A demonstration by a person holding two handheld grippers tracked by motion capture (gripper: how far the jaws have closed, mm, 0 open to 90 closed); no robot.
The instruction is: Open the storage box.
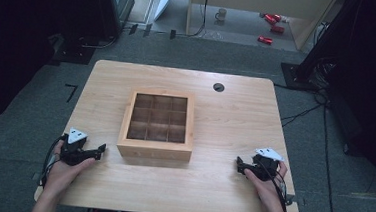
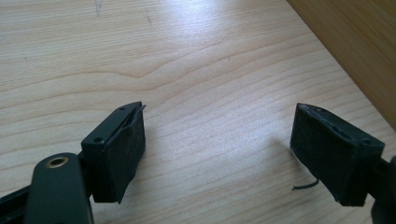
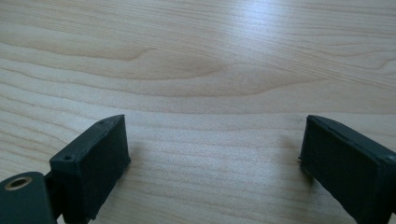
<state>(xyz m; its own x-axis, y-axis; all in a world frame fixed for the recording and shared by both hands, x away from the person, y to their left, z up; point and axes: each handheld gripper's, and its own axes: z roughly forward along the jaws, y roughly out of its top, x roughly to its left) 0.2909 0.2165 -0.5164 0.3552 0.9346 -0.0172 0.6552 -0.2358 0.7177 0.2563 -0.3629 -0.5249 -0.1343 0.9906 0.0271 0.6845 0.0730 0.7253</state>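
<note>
Wooden table (image 1: 235,119) holds unlabelled box (image 1: 157,126); left gripper (image 2: 217,154), right gripper (image 3: 215,163) spread wide.

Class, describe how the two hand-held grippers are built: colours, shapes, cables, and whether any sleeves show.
Each gripper, left and right, is black with two block-shaped jaws lined with dark fuzzy pads. A pale three-cornered plate tops each, and thin black cables trail back along the hands. A brass-ringed hole marks the frame. No sleeves are visible on the forearms.
</note>
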